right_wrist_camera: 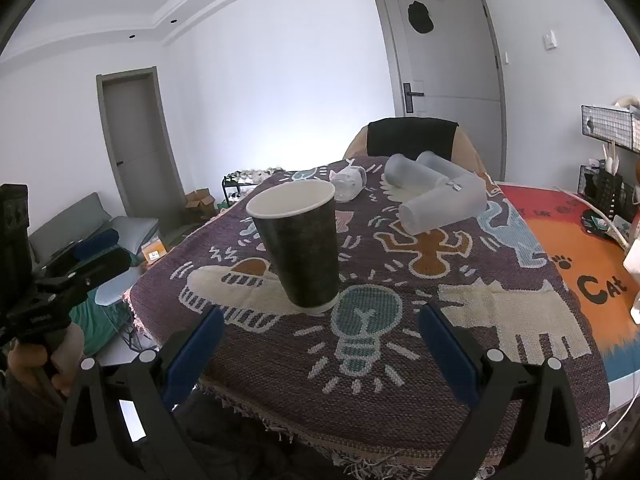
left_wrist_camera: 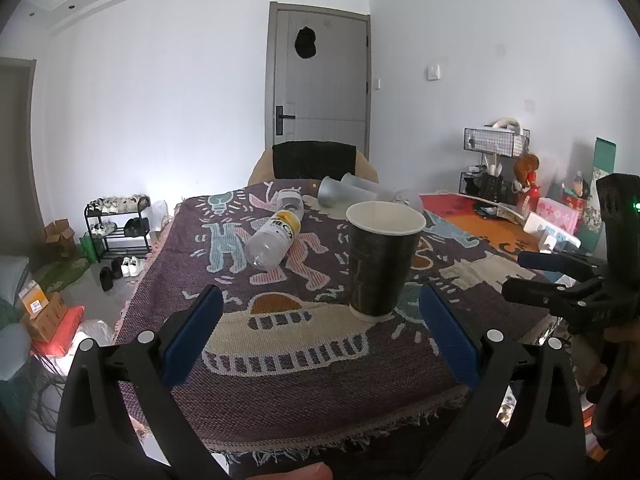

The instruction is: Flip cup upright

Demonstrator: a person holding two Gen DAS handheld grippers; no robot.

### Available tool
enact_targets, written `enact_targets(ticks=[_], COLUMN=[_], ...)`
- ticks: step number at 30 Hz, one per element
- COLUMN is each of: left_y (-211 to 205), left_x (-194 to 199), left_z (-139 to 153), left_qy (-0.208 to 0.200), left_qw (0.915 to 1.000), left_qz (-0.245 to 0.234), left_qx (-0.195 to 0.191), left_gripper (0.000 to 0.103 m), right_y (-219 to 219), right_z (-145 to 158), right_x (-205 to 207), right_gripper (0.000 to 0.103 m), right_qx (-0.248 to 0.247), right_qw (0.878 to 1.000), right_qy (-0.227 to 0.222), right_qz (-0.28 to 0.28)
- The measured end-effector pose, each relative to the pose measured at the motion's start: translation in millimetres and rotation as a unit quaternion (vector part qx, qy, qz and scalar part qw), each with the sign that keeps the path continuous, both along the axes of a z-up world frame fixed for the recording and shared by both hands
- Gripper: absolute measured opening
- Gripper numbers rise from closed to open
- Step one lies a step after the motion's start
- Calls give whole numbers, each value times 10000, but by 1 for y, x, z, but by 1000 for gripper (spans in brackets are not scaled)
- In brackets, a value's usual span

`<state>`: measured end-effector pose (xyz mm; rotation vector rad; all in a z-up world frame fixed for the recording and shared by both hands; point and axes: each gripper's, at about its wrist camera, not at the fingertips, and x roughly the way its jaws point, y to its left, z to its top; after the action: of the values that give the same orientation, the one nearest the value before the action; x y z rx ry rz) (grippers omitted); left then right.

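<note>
Here our jaws are spread wide on both tools and hold nothing. The left gripper (left_wrist_camera: 320, 320) has its blue pads parted to either side of the view, and the right gripper (right_wrist_camera: 320, 336) stands the same way, both pulled back toward the near edge of the counter.

Just beyond them stands the cup (left_wrist_camera: 382, 258) — a dark paper cup with a white rim and white inside, mouth up, base flat on the woven cloth (left_wrist_camera: 304, 364) that covers the counter. From the right wrist view the cup (right_wrist_camera: 298, 246) sits between the pale winged shape and the lightbulb figure in the weave, apart from both pairs of jaws. We judge the flip as already done, since the cup is upright and free.

As for handling, we expect it to be very light and thin-walled: a hard squeeze would likely dent it, and a nudge could tip it on the soft cloth. If we had to take it again, we would close across the middle of the wall, gently, rather than at the rolled rim.

Farther out, a clear bottle (left_wrist_camera: 274, 240) with a yellow-and-white label lies on its side to the far left — and several frosted plastic tumblers (right_wrist_camera: 436, 196) lie toppled at the far right. Past the cloth, a chair (left_wrist_camera: 314, 162) stands at the far end.
</note>
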<state>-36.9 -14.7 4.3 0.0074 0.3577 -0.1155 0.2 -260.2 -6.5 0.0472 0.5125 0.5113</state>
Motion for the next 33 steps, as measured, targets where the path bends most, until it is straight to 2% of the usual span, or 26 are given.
enact_targets(ticks=[27,33], left_y=[-3,-1], left_x=[-6,-5], left_z=[3,1], left_qy=[-127,-23], left_qw=[9999,10000], left_qz=[-37,-66], left_qx=[87,-7], left_gripper=[98,97], right_y=[-3,-3], right_z=[1,0], right_x=[-2,-1], right_gripper=[95,95], right_qx=[14,1], right_qw=[10000,10000], right_qy=[19,34], right_qz=[-23,-22])
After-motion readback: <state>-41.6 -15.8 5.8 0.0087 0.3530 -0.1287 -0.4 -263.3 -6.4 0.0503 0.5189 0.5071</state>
